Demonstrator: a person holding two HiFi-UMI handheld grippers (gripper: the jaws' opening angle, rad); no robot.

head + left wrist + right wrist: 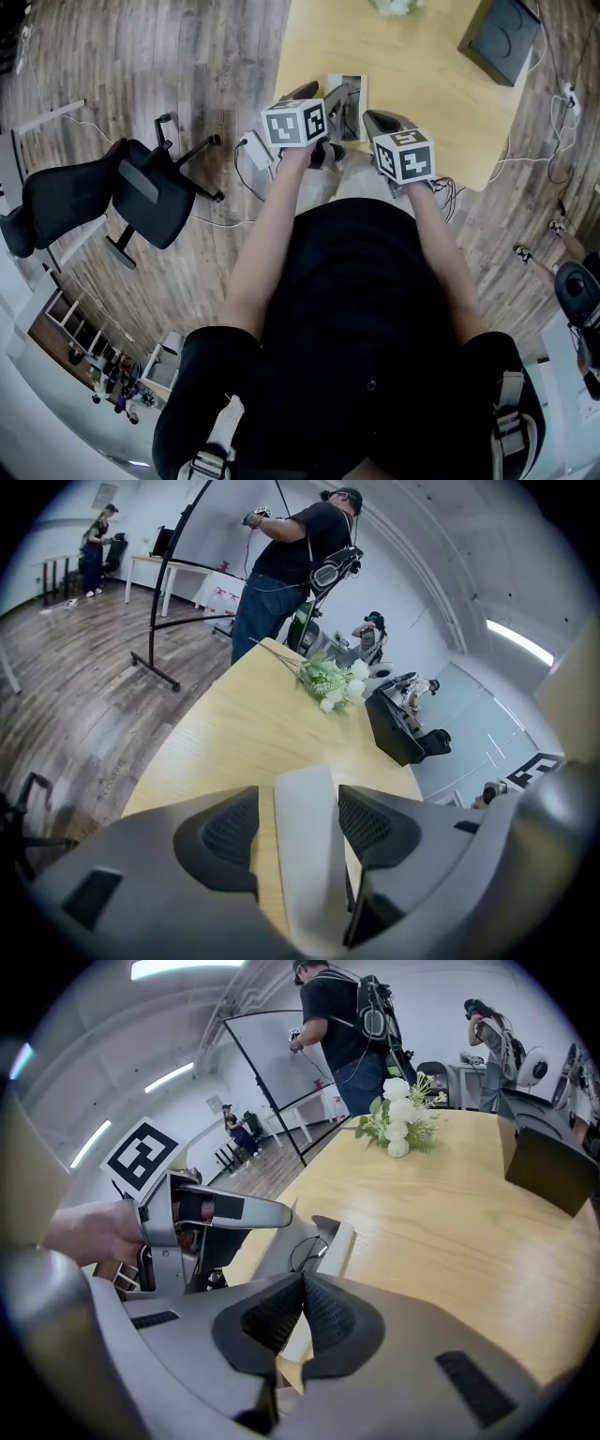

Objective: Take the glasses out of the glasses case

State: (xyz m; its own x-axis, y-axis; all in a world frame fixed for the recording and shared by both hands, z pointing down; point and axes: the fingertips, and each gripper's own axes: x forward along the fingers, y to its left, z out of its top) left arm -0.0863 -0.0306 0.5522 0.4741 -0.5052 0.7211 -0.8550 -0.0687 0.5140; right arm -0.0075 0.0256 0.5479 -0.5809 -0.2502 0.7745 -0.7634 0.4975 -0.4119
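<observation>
The light grey glasses case (pixel 360 86) lies open on the wooden table (pixel 422 66), close to its near edge. Its raised lid (pixel 305 846) stands between the jaws of my left gripper (pixel 298 803), whose right pad presses it; a thin strip of table shows beside the left pad. In the right gripper view the thin dark-wire glasses (pixel 307 1251) rest inside the case (pixel 337 1239), under the left gripper's finger (pixel 234 1211). My right gripper (pixel 302 1283) hovers just short of the case, its pads pressed together with nothing between them.
A bunch of white flowers (pixel 398 1115) and a black box (pixel 548 1171) sit farther back on the table. A black office chair (pixel 141 192) stands on the wooden floor at the left. Other people (pixel 291 555) stand beyond the table's far end.
</observation>
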